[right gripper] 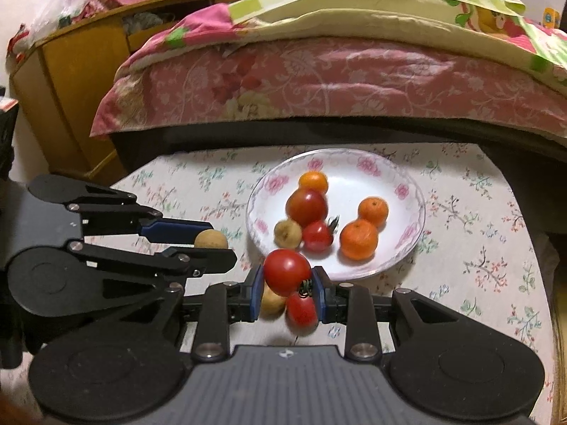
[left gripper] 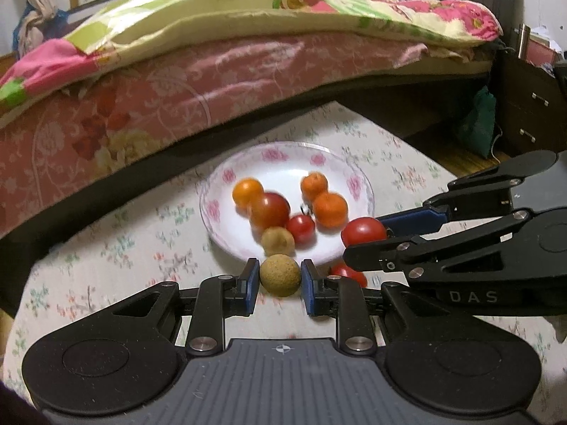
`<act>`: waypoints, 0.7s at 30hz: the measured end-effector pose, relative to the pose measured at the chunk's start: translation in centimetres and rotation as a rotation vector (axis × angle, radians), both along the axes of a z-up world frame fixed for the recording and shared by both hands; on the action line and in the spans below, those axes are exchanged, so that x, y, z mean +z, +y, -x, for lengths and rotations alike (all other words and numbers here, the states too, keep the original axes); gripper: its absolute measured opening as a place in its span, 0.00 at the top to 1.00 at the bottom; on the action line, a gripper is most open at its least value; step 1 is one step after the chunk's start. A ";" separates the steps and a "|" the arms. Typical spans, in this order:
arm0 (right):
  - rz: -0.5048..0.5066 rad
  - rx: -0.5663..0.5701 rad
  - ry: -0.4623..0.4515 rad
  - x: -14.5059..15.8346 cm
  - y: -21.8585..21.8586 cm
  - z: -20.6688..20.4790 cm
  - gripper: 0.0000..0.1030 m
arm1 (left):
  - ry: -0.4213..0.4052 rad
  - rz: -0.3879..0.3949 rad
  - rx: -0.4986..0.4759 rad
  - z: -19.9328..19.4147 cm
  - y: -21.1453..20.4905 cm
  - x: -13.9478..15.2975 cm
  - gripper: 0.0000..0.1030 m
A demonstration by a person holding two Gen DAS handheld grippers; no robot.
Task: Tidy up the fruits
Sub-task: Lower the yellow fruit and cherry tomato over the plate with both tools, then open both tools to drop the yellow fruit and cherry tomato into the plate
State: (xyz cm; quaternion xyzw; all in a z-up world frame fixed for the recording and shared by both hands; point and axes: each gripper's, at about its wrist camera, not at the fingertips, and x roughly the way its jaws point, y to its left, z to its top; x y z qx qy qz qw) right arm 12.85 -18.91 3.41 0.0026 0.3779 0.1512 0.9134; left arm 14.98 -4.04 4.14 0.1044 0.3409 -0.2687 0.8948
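Note:
A white plate with pink flowers (left gripper: 207,194) (right gripper: 420,212) sits on the floral cloth. It holds small oranges (left gripper: 330,209) (right gripper: 358,239), red tomatoes (left gripper: 270,210) (right gripper: 307,207) and a tan round fruit (left gripper: 278,241) (right gripper: 287,233). Just short of the plate's near rim, my left gripper (left gripper: 280,273) (right gripper: 220,244) is shut on another tan round fruit (left gripper: 280,280) (right gripper: 211,239). My right gripper (right gripper: 287,278) (left gripper: 368,241) is shut on a red tomato (right gripper: 287,271) (left gripper: 363,232), at the plate's near edge. Under it on the cloth lie a second tomato (right gripper: 302,311) (left gripper: 349,272) and a tan fruit (right gripper: 271,304).
The low table's floral cloth (left gripper: 106,248) (right gripper: 478,248) stands right against a bed with a pink sheet (left gripper: 159,106) and a folded quilt (left gripper: 248,10). A dark drawer cabinet (left gripper: 524,113) is at the right, a wooden cabinet (right gripper: 74,81) at the left.

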 end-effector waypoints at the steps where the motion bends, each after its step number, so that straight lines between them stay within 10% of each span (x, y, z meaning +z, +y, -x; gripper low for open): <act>1: -0.006 -0.008 -0.005 0.1 -0.2 -0.4 0.72 | -0.009 0.002 0.000 -0.4 -0.2 0.1 0.70; 21: -0.103 -0.147 0.015 -1.2 -5.4 -8.2 0.72 | -0.066 0.004 -0.028 -7.9 -4.5 -0.7 0.70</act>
